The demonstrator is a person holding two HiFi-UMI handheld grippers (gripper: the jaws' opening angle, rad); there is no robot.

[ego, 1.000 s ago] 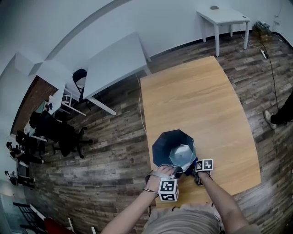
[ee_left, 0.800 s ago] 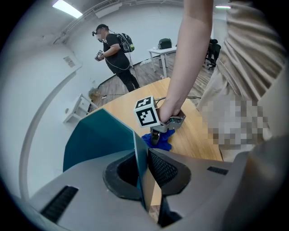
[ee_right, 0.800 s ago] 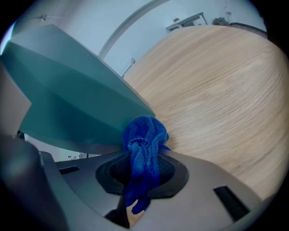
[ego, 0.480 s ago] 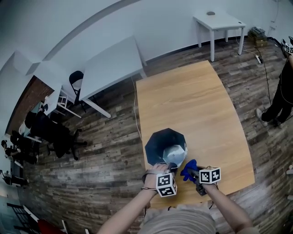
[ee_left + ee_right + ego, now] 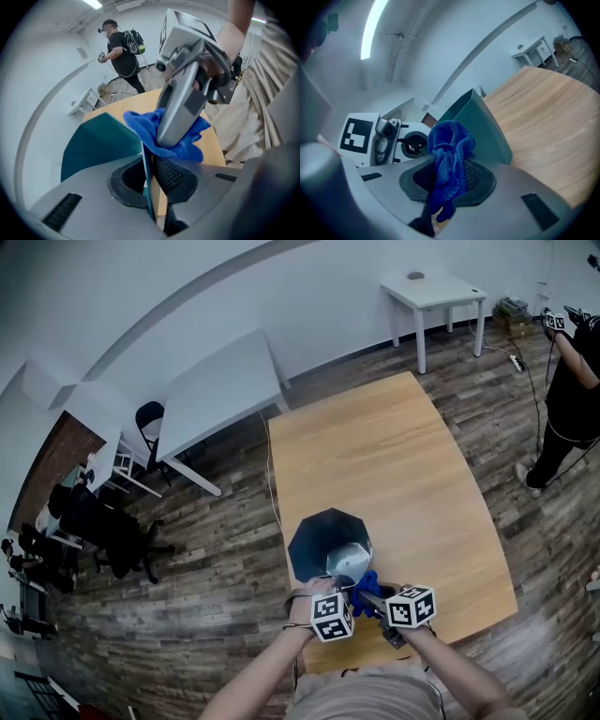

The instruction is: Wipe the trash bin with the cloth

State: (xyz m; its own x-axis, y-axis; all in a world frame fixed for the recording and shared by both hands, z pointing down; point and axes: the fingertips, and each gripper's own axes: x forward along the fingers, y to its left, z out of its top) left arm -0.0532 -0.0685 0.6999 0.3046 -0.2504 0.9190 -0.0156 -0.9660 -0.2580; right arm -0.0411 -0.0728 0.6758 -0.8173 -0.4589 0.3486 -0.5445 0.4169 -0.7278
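A dark teal trash bin (image 5: 323,540) stands upright on the wooden table (image 5: 394,465) near its front left corner. My left gripper (image 5: 345,585) is shut on the bin's near rim; in the left gripper view the thin teal wall (image 5: 93,140) runs between the pads of that gripper (image 5: 149,176). My right gripper (image 5: 372,592) is shut on a blue cloth (image 5: 366,581), held just above the near rim beside the left gripper. In the right gripper view the cloth (image 5: 447,150) hangs bunched between the jaws of the right gripper (image 5: 447,180), with the bin (image 5: 480,126) behind it.
The table's front edge lies just under my hands. Two white tables (image 5: 220,381) (image 5: 431,287) stand further back on the wood floor, dark chairs (image 5: 112,521) at the left. A person in black (image 5: 572,362) stands at the far right.
My right gripper has risen with the blue cloth from low by the bin's right side to just above the near rim. The left gripper has stayed on the rim.
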